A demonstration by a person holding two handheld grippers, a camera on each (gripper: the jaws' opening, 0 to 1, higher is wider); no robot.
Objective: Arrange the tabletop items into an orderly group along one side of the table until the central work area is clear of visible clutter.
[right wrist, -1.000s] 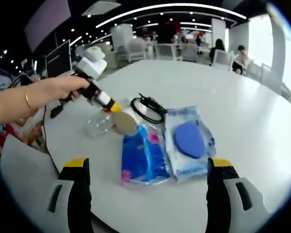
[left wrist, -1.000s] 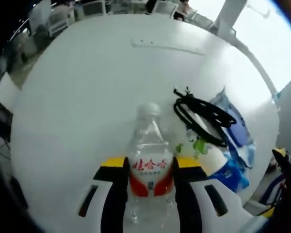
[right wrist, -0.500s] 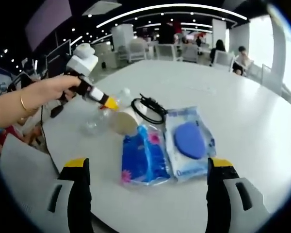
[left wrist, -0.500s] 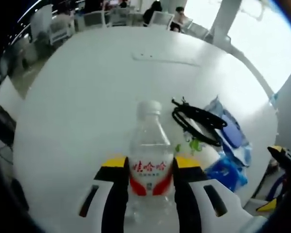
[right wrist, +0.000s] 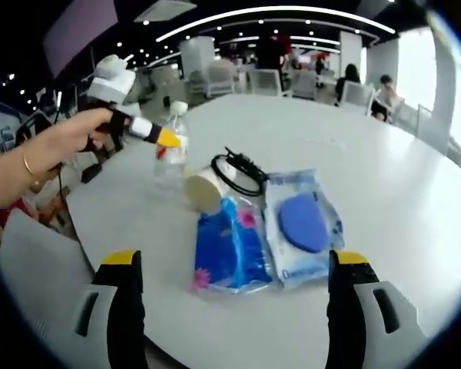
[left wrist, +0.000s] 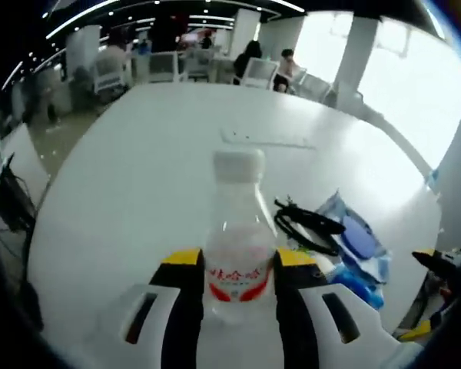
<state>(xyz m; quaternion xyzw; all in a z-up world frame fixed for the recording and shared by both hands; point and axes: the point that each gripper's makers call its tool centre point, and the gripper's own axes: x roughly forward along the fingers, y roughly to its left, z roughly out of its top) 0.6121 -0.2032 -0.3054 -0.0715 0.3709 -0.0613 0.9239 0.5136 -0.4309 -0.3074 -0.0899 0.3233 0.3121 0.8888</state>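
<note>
A clear water bottle with a red-and-white label and a white cap stands nearly upright between the jaws of my left gripper, which is shut on it. In the right gripper view the same bottle is held above the table's left part by the left gripper in a person's hand. Beside it lie a paper cup on its side, a coiled black cable, a blue tissue pack and a clear packet with a blue pad. My right gripper is open near the table's edge.
The round white table has a flat white strip further out. Chairs and seated people stand beyond the table. The black cable and the blue packets lie right of the bottle in the left gripper view.
The left gripper has tipped the bottle up from lying low on the table to nearly upright and lifted it. The right gripper has stayed still.
</note>
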